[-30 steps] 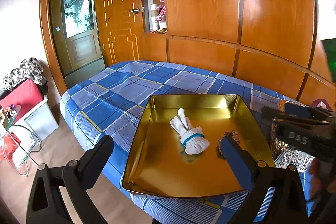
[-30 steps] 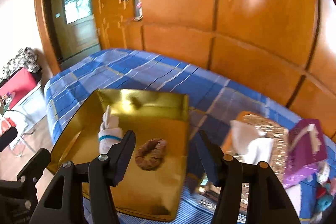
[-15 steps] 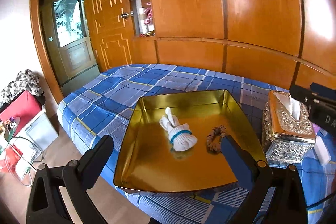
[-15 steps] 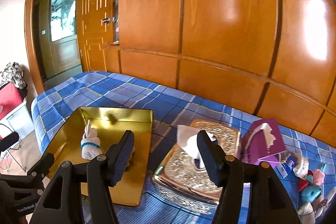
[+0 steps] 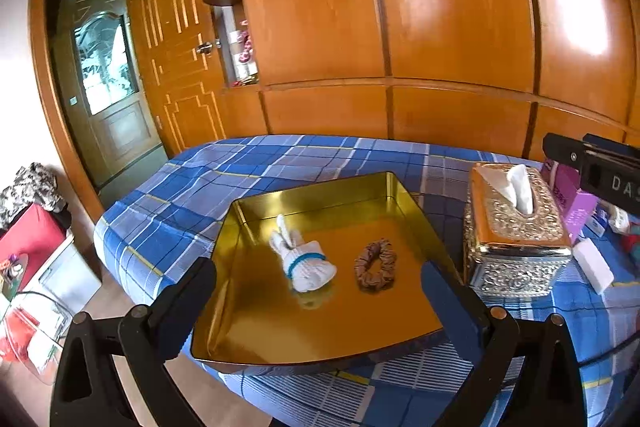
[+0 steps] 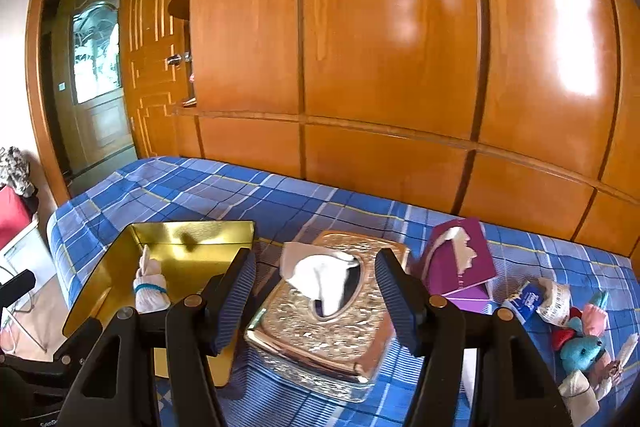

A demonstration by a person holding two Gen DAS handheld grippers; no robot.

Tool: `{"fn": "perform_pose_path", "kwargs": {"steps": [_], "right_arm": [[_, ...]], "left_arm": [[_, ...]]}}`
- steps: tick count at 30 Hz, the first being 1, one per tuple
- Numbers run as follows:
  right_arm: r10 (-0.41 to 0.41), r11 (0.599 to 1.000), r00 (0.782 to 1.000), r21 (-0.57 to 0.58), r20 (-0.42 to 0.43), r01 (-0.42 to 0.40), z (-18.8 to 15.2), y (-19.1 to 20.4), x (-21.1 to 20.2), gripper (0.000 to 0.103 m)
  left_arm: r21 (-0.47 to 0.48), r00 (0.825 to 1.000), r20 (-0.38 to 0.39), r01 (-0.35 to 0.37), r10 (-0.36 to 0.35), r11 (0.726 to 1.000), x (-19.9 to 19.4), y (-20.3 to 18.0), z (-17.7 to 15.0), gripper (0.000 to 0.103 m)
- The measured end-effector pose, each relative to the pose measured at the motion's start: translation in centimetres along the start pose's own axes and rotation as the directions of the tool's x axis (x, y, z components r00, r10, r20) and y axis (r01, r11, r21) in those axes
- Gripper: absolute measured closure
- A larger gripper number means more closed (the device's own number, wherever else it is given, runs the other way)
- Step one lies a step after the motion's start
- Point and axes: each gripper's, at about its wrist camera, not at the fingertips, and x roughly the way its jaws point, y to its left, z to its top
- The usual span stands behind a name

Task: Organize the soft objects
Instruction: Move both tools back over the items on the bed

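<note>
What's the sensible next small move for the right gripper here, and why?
Probably swing the right gripper, open and empty, rightward to the pile of soft toys on the bed. The gold tray holds only the white bundle and scrunchie.

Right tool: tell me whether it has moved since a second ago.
Yes. The right tool has swung rightward, off the gold tray, and now frames the tissue box.

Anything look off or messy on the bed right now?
Nothing is spilled or damaged. The gold tray overhangs the bed edge slightly, and a loose heap of small soft toys lies unsorted at the far right, beyond the purple tissue box.
</note>
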Motion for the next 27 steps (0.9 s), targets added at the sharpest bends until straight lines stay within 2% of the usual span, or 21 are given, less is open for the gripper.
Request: {"fn": "perform_pose_path", "kwargs": {"steps": [4, 7, 10, 12, 14, 16, 18, 21, 24, 27], "right_arm": [[-0.043, 0.998, 0.999, 0.035, 0.005, 0.043, -0.2, -2.6, -0.5, 0.040], [-0.089, 0.994, 0.996, 0.064, 0.000, 0.088, -0.5, -5.2, -1.0, 0.040], [-0.169, 0.980, 0.985, 0.101, -0.012, 0.170, -1.3, -9.0, -1.7, 0.040], [-0.215, 0.968, 0.976, 0.130, -0.025, 0.217, -1.8, -11.3, -2.3, 0.040], [-0.279, 0.945, 0.959, 0.165, -0.048, 0.283, -2.5, -14.4, -2.9, 0.040], [-0.336, 0.916, 0.939, 0.207, -0.069, 0.343, -3.2, -17.6, -3.8, 0.040], [-0.391, 0.879, 0.916, 0.259, -0.087, 0.400, -3.9, -21.0, -4.9, 0.040], [-0.481, 0.798, 0.867, 0.347, -0.129, 0.493, -5.3, -26.3, -6.4, 0.040], [-0.526, 0.734, 0.833, 0.401, -0.174, 0.548, -6.8, -30.1, -6.9, 0.040], [-0.544, 0.695, 0.814, 0.434, -0.202, 0.573, -8.2, -32.3, -6.5, 0.040]], "left_arm": [[0.034, 0.999, 0.002, 0.042, -0.042, 0.999, -0.2, -1.3, 0.1, 0.000], [0.049, 0.993, -0.007, 0.122, -0.122, 0.991, -0.4, -2.5, 0.2, 0.000], [0.060, 0.973, -0.018, 0.229, -0.229, 0.971, -0.7, -4.0, 0.5, 0.000], [0.089, 0.951, -0.036, 0.310, -0.308, 0.946, -0.9, -5.7, 0.8, 0.000], [0.132, 0.936, -0.050, 0.352, -0.349, 0.926, -1.2, -7.5, 1.0, 0.000], [0.180, 0.912, -0.076, 0.411, -0.403, 0.894, -1.3, -9.6, 1.3, 0.000], [0.223, 0.877, -0.113, 0.480, -0.466, 0.849, -1.5, -12.1, 1.5, 0.000], [0.269, 0.838, -0.163, 0.546, -0.521, 0.793, -1.6, -15.3, 1.7, 0.002], [0.274, 0.776, -0.245, 0.631, -0.582, 0.726, -1.3, -19.2, 1.8, 0.007], [0.288, 0.731, -0.321, 0.681, -0.602, 0.673, -0.9, -23.3, 1.7, 0.017]]}}
